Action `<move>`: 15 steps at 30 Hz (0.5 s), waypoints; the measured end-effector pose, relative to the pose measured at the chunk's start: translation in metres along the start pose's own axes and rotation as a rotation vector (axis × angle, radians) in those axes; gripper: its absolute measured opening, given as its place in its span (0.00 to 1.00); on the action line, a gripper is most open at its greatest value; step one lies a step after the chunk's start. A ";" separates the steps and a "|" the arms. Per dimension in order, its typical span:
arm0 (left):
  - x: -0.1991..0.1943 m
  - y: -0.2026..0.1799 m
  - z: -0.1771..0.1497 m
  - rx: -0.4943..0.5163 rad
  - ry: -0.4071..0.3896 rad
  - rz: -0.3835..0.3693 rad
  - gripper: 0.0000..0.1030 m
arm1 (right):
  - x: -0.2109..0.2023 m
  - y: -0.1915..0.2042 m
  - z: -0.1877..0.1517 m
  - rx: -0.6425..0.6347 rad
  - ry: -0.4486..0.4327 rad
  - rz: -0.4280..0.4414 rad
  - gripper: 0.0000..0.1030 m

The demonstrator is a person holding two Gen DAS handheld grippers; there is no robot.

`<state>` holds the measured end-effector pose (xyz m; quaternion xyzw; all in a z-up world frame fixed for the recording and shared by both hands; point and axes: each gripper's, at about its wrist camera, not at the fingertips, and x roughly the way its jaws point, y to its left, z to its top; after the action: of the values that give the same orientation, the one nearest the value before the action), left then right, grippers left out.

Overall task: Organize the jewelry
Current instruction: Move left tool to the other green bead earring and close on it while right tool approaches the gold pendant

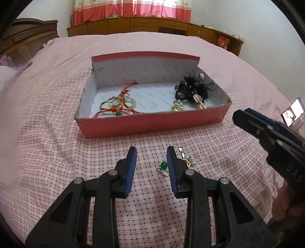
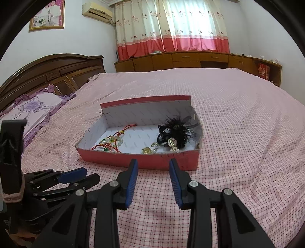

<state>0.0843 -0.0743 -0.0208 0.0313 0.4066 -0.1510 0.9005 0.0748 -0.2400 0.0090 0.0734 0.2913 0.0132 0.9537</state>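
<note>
On the checked bed [image 1: 57, 152], the green earring [image 1: 163, 167] lies between the left hand-held gripper's [image 1: 152, 154] parted fingers; the right hand-held gripper [image 2: 153, 166], also parted, holds nothing.

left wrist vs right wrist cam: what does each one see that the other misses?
Only the left wrist view shows the loose pieces on the bedspread: a green-bead earring between the open left gripper fingers, a pearl-and-gold piece just right of them, and a lit screen at far right.

Only the right wrist view shows the headboard, purple pillow, framed picture and air conditioner.

Both show the red box holding red-cord bracelets and a black feathered hair clip, plus the open right gripper.
</note>
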 end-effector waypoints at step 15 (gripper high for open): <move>0.024 -0.010 -0.016 0.055 0.079 -0.002 0.23 | -0.004 -0.016 -0.013 0.037 0.017 -0.020 0.35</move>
<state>0.0843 -0.0870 -0.0486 0.0616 0.4378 -0.1617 0.8823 0.0641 -0.2541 -0.0021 0.0882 0.3003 -0.0013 0.9498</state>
